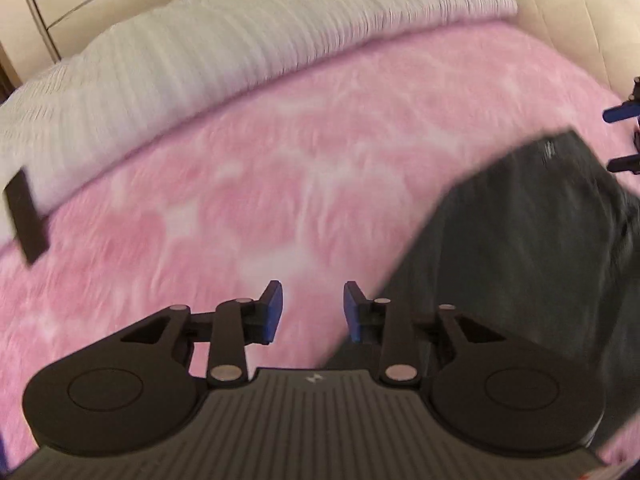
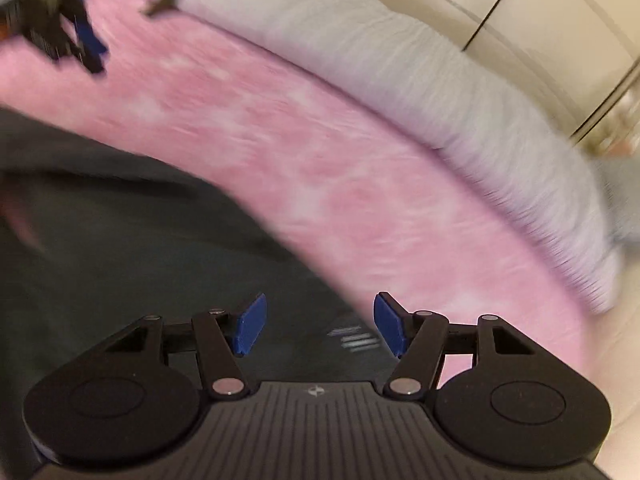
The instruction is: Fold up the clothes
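Observation:
A dark grey garment [image 1: 520, 248] lies on the pink fuzzy blanket [image 1: 260, 184], at the right of the left wrist view. My left gripper [image 1: 313, 310] hovers open over the blanket just left of the garment's edge, with nothing between its blue pads. In the right wrist view the same garment [image 2: 120, 248] fills the lower left, with a small white printed mark [image 2: 354, 338] near its corner. My right gripper [image 2: 320, 324] is open above that corner, nothing held. Each gripper shows small in the other's view: the right gripper [image 1: 626, 136], the left gripper [image 2: 76, 36]. Both views are motion-blurred.
A white ribbed duvet [image 1: 200, 60] lies along the far side of the pink blanket [image 2: 320, 152]. A small dark flat object [image 1: 26, 216] rests at the duvet's edge. Cream cabinet doors [image 2: 520, 12] stand behind the bed.

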`<state>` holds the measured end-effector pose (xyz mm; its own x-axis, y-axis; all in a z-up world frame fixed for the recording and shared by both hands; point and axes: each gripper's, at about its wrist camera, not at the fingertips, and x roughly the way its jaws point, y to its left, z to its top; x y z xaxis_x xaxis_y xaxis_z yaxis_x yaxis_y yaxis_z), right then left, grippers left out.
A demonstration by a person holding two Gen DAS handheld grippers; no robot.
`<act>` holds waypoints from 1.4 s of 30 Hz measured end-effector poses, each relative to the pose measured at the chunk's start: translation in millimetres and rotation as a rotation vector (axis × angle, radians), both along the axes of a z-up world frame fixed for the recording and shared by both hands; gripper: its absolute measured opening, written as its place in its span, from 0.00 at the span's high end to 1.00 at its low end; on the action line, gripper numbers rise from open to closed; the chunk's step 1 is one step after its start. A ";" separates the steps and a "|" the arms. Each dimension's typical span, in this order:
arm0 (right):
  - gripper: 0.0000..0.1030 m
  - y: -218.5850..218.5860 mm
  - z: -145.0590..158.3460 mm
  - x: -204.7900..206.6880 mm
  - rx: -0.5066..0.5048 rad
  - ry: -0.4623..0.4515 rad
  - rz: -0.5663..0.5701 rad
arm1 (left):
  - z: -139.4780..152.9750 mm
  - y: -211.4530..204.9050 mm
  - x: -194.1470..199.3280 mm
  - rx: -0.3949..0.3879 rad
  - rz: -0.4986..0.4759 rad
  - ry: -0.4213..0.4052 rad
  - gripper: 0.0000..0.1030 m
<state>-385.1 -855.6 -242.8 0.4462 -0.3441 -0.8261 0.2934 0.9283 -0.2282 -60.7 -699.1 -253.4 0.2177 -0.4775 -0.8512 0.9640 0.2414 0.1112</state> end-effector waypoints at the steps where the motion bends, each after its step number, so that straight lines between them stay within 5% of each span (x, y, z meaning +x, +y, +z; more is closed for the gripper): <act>1: 0.39 14.6 2.3 -3.3 0.073 -0.032 0.001 | 0.1 16.5 -4.1 0.019 0.001 -0.003 0.60; 6: 0.39 103.9 -13.5 10.1 0.400 -0.084 0.142 | -4.5 118.7 -33.6 0.129 -0.020 -0.049 0.38; 13: 0.39 175.6 -33.8 74.7 0.490 -0.068 0.265 | -60.2 201.3 -50.3 0.327 -0.209 -0.243 0.38; 15: 0.39 191.4 -39.3 90.5 0.471 -0.040 0.298 | -77.5 215.5 -40.4 0.360 -0.239 -0.283 0.42; 16: 0.39 200.0 -42.6 97.5 0.459 -0.022 0.313 | -81.6 221.5 -32.7 0.371 -0.249 -0.278 0.65; 17: 0.39 207.6 -46.4 104.1 0.446 -0.002 0.323 | -79.3 226.1 -23.0 0.368 -0.257 -0.236 0.85; 20: 0.54 231.3 -63.8 124.8 0.398 0.079 0.355 | -56.9 233.9 7.8 0.311 -0.241 -0.117 0.91; 21: 0.75 238.2 -69.4 129.3 0.387 0.117 0.363 | -45.3 234.5 20.2 0.281 -0.229 -0.075 0.92; 22: 0.80 243.7 -71.5 131.4 0.380 0.141 0.368 | -33.3 234.1 34.5 0.249 -0.217 -0.033 0.92; 28: 0.82 295.9 -56.0 116.5 0.381 0.242 0.514 | 12.6 220.3 117.4 0.111 -0.200 0.241 0.83; 31: 0.68 318.8 -50.2 116.4 0.361 0.286 0.523 | -0.5 210.1 141.8 0.119 -0.213 0.333 0.79; 33: 0.55 321.5 -48.7 120.2 0.376 0.299 0.493 | -10.0 209.1 153.5 0.119 -0.219 0.362 0.72; 36: 0.53 320.2 -47.5 125.5 0.399 0.309 0.450 | -9.0 219.1 155.0 0.090 -0.226 0.338 0.73; 38: 0.56 319.3 -46.7 129.0 0.415 0.315 0.421 | -3.7 226.4 150.1 0.092 -0.247 0.339 0.80; 40: 0.82 323.0 -48.3 128.2 0.412 0.334 0.442 | 1.6 233.6 145.1 0.095 -0.268 0.341 0.81; 42: 0.82 330.1 -51.5 124.1 0.400 0.363 0.496 | 7.3 240.6 140.1 0.097 -0.286 0.339 0.75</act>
<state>-261.0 -525.5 -294.3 0.1459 0.1856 -0.9717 -0.2124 0.9652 0.1525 79.3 -458.5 -246.2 -0.2102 -0.3928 -0.8953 0.9763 -0.0363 -0.2133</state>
